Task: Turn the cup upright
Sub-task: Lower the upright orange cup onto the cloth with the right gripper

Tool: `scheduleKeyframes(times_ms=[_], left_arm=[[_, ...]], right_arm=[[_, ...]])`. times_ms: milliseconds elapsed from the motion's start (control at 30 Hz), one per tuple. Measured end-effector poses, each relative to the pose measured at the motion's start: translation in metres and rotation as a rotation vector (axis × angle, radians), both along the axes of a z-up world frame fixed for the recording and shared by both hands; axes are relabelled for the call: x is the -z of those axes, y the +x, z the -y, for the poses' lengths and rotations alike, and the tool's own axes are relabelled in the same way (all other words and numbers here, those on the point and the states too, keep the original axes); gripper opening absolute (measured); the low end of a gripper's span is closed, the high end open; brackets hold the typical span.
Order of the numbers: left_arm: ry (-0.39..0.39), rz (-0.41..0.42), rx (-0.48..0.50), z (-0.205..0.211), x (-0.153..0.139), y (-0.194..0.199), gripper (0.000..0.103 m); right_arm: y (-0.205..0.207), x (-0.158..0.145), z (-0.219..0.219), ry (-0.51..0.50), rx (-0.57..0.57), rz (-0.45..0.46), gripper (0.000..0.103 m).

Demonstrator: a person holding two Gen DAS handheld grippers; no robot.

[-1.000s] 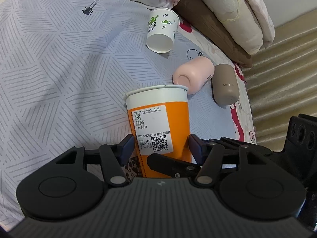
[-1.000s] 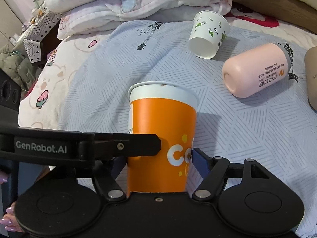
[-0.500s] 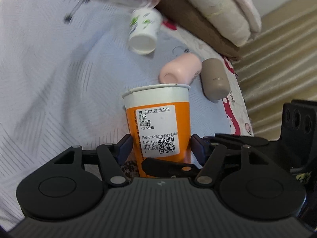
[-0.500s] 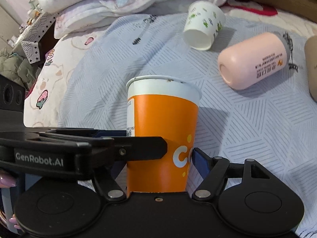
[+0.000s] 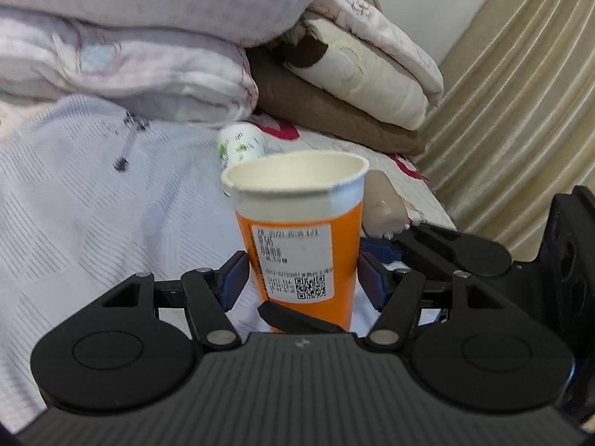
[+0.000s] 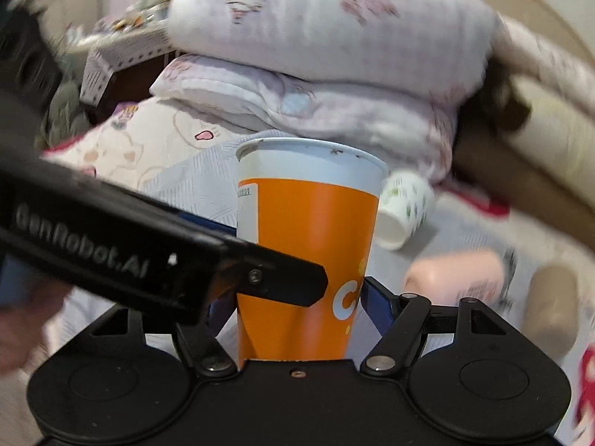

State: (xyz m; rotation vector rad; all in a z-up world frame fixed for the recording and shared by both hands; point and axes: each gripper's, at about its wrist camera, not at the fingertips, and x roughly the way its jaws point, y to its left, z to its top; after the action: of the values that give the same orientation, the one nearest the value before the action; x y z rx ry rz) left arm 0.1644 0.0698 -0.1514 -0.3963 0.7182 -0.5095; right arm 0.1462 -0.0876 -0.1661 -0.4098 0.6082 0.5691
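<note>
An orange paper cup (image 5: 301,238) with a white rim and a printed label stands upright, mouth up, between both grippers. My left gripper (image 5: 303,278) is shut on its lower body, one blue pad on each side. My right gripper (image 6: 297,297) is also shut on the orange cup (image 6: 305,245) from the other side. In the right wrist view the left gripper's black finger (image 6: 156,249) crosses in front of the cup. The cup's base is hidden behind the gripper bodies.
A white paper cup with green print (image 6: 403,208) lies on its side on the grey patterned sheet (image 5: 74,193). A pink tumbler (image 6: 457,278) and a beige tumbler (image 6: 554,301) lie beside it. Folded quilts (image 5: 130,37) and pillows are stacked behind. A curtain (image 5: 520,93) hangs at right.
Both grippers, still holding the orange cup, have tilted from looking down to nearly level. The quilts and curtain have come into view; the cup's open mouth now shows.
</note>
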Motion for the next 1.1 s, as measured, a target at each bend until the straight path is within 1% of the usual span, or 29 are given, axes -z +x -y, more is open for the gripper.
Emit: scheduleKeyframes(times_ms=[33,100,167,267,367,433,567,733,833,933,1100], left_arm=[[0.017,0.02,-0.012,0.002,-0.001,0.0,0.062],[0.028,0.057,-0.025,0.002,-0.002,-0.001,0.062],[0.043,0.085,-0.043,0.002,-0.002,0.001,0.062],[0.053,0.108,-0.063,0.003,0.001,0.004,0.062],[0.056,0.134,-0.082,0.006,0.006,0.009,0.062],[0.047,0.149,-0.09,0.009,0.008,0.012,0.062],[0.091,0.175,-0.103,0.015,0.014,0.013,0.062],[0.093,0.139,-0.098,0.018,0.023,0.021,0.062],[0.101,0.143,-0.08,0.023,0.025,0.02,0.062],[0.079,0.121,-0.065,0.02,0.023,0.021,0.063],[0.079,0.107,-0.06,0.021,0.023,0.021,0.063]], right_arm=[[0.0,0.003,-0.004,-0.035,-0.037,0.057,0.077],[0.002,0.009,-0.009,-0.057,-0.06,0.128,0.077],[0.007,0.015,-0.007,-0.029,-0.064,0.18,0.077],[0.011,0.023,-0.008,-0.007,-0.064,0.232,0.077],[0.021,0.029,-0.005,0.039,-0.055,0.248,0.077],[0.029,0.033,-0.003,0.064,-0.04,0.252,0.077],[0.04,0.039,-0.005,0.108,-0.011,0.236,0.077],[0.05,0.049,-0.005,0.105,0.005,0.206,0.077],[0.055,0.054,0.0,0.109,0.025,0.19,0.078],[0.059,0.05,0.0,0.108,0.031,0.163,0.078],[0.063,0.047,-0.001,0.105,0.036,0.154,0.078]])
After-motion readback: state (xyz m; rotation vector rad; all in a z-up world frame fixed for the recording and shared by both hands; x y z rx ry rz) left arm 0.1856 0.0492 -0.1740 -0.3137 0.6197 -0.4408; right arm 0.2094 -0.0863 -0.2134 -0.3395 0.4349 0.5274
